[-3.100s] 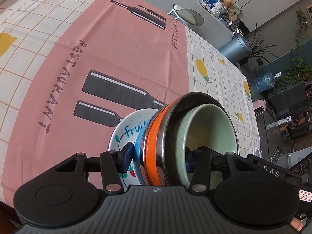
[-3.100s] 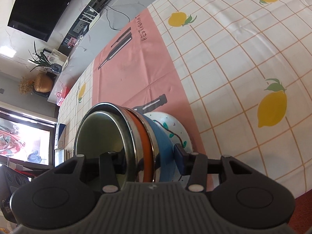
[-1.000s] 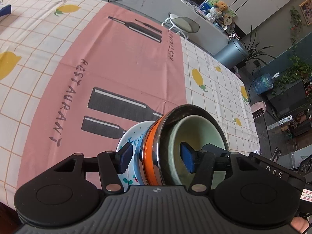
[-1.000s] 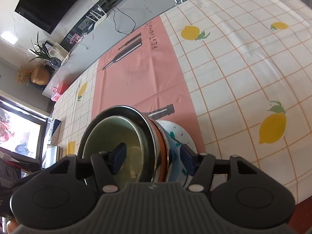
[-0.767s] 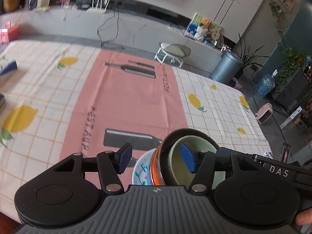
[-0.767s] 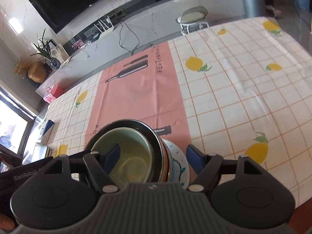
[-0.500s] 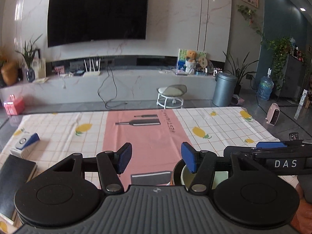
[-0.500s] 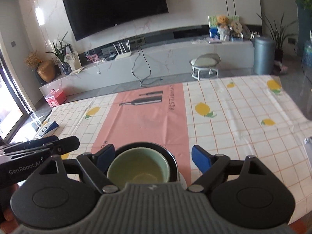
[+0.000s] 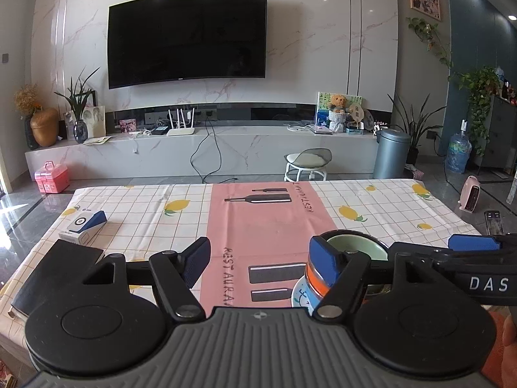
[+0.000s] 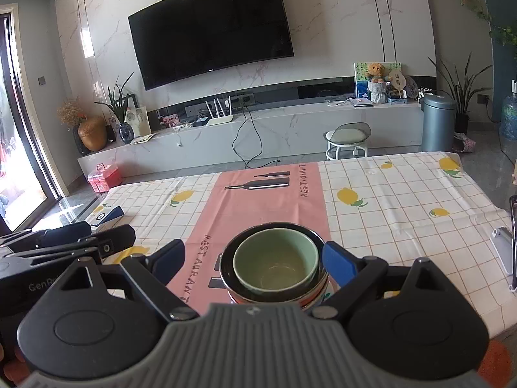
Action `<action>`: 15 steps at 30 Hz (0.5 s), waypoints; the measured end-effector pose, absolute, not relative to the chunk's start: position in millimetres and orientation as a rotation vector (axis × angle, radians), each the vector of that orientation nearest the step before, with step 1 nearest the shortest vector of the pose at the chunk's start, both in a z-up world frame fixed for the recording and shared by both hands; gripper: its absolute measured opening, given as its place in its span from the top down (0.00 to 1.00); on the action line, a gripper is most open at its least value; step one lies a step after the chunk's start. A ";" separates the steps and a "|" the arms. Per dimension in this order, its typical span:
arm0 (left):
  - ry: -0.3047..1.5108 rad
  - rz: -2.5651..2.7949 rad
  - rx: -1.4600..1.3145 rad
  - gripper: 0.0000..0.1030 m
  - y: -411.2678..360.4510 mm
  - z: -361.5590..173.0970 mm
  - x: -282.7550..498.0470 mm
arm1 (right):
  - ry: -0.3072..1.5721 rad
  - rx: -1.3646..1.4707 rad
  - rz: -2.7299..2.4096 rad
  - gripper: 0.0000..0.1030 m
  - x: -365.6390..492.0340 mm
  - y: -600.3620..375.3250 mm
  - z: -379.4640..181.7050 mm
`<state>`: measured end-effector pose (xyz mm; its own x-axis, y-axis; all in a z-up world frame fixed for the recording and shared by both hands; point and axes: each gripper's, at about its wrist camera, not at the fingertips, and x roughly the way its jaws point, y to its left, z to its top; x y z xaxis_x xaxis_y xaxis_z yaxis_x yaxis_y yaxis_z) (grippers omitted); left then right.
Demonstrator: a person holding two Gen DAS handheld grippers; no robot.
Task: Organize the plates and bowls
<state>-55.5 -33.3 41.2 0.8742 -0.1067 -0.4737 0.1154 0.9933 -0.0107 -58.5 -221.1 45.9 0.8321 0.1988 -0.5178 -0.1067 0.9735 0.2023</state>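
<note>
A stack of dishes stands upright on the pink runner [image 9: 268,223]. A pale green bowl [image 10: 274,258] nests in a steel bowl with an orange band [image 9: 311,279], over a blue bowl and a fruit-print plate [image 9: 300,297]. My right gripper [image 10: 253,262] hangs above and behind the stack. Its jaws are opening; the stack shows between them and the pads touch nothing. My left gripper [image 9: 260,258] is to the left of the stack. Its jaws are also opening, with only tablecloth between them, and its right finger hides part of the stack.
A black notebook [image 9: 55,271] and a blue-and-white box [image 9: 84,224] lie at the table's left end. A white flat object [image 10: 502,242] lies near the right edge. A stool [image 9: 307,161] stands beyond the far edge of the table.
Both grippers let go of the dish stack, opened wide, rose and pulled back while rolling level. The stack now stands upright on the runner.
</note>
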 end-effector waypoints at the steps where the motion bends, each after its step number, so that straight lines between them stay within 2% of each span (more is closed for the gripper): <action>1: 0.497 -0.114 0.011 0.20 -31.9 38.7 -56.3 | 0.564 0.158 0.159 0.12 -62.1 -219.2 44.0; 9: 0.595 -0.102 0.005 0.20 -26.9 11.2 -56.3 | 0.591 0.037 0.056 0.09 -71.8 -212.2 18.0; 15: 0.649 -0.092 0.019 0.19 -31.8 -3.0 -51.5 | 0.673 0.080 0.029 0.08 -64.5 -217.3 -2.1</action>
<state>-51.5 -31.8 -3.0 0.7931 -0.0793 -0.6040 0.0911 0.9958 -0.0111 -64.5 -217.3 -2.1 0.7814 0.0524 -0.6218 -0.0006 0.9965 0.0833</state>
